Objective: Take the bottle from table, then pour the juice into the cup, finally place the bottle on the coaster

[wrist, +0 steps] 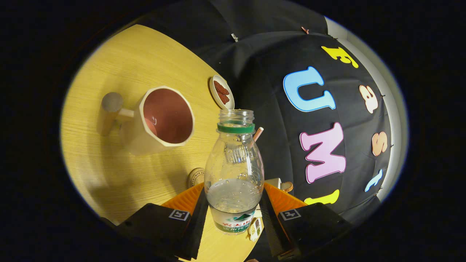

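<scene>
1. Centre frame: the open bottle (234, 171), cap off and green ring at the neck, is clamped low on its body between your fingers (233, 211), one pressing each flank. It stands nearly upright in the view while the worktop (120, 65) tilts away to the left, so the whole rig seems to be canted.

2. Left of centre: the cup (160, 120) lies with its mouth facing you, handle toward the far left, well apart from the bottle's neck. Clear liquid fills roughly the lower third of the bottle.

3. You appear to be at the pour. Carry the neck over the cup's mouth before you tip further, then roll slowly so the stream lands inside the rim.

4. Hold your squeeze steady; the thin plastic wall could buckle or slip.

5. Lower centre, just left of the bottle: the round coaster (196, 177) waits partly hidden. A small dish (221, 91) sits beyond the cup; steer clear of it.
</scene>
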`<state>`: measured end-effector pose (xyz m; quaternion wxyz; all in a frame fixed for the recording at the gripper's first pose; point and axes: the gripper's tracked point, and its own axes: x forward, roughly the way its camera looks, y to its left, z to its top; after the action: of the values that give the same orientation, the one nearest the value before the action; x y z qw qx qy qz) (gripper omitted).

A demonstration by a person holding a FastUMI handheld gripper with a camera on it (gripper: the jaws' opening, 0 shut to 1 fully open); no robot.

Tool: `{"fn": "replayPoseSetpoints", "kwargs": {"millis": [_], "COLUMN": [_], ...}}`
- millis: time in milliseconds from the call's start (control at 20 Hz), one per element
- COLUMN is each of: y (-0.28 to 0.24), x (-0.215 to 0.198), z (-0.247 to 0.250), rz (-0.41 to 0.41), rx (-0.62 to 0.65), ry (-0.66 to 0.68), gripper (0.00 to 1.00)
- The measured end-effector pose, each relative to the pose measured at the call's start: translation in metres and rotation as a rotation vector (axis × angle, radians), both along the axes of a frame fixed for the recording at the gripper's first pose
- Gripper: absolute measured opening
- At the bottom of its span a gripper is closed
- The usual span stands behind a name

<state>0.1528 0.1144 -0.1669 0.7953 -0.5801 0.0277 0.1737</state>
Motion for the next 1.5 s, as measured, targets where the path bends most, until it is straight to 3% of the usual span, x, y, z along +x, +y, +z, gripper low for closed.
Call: {"fn": "replayPoseSetpoints", "kwargs": {"millis": [500, 850, 1500], "y": [-0.004, 0.005, 0.015], "x": [0.014, 0.007, 0.027], "z": [-0.015, -0.014, -0.008], "rz": [0.034, 0.140, 0.213], "rx": [-0.144, -0.268, -0.449], "ry": [-0.009, -0.060, -0.108], "gripper": [0.74, 0.74, 0.74]}}
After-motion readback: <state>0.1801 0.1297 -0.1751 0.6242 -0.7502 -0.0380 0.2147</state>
